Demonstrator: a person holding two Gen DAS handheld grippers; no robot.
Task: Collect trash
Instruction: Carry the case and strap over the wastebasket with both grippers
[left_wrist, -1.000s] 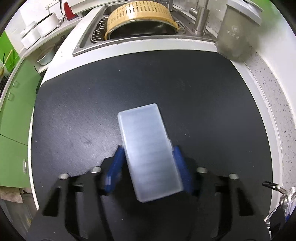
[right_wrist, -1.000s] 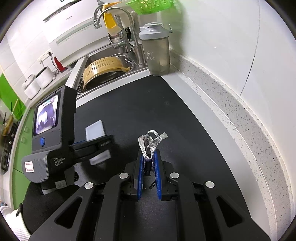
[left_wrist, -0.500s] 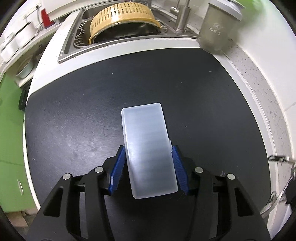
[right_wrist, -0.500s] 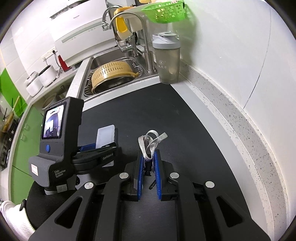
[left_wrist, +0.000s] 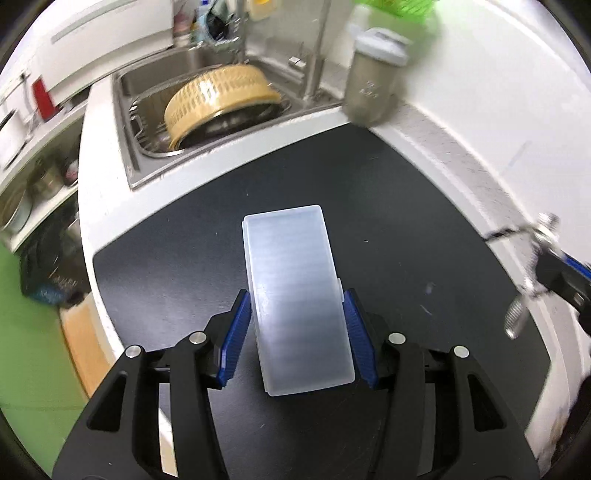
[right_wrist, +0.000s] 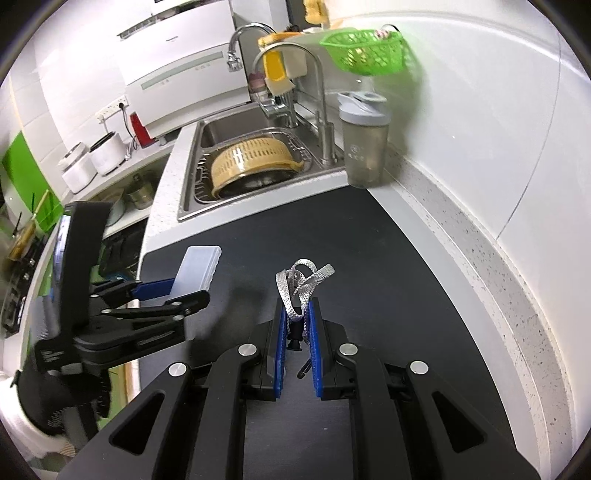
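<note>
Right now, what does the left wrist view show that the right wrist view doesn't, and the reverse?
Left wrist only: the flat face of the plastic box clamped in the left hand-held gripper, and the strap's metal clips hanging. Right wrist only: the right hand-held gripper shut on the strap, both faucets, white appliances. Both: sink, yellow colander, shaker bottle, green basket, black mat.

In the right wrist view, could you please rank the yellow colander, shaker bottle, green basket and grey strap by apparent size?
1. Yellow colander
2. Green basket and shaker bottle: too alike to separate
3. Grey strap, though nearest the camera
</note>
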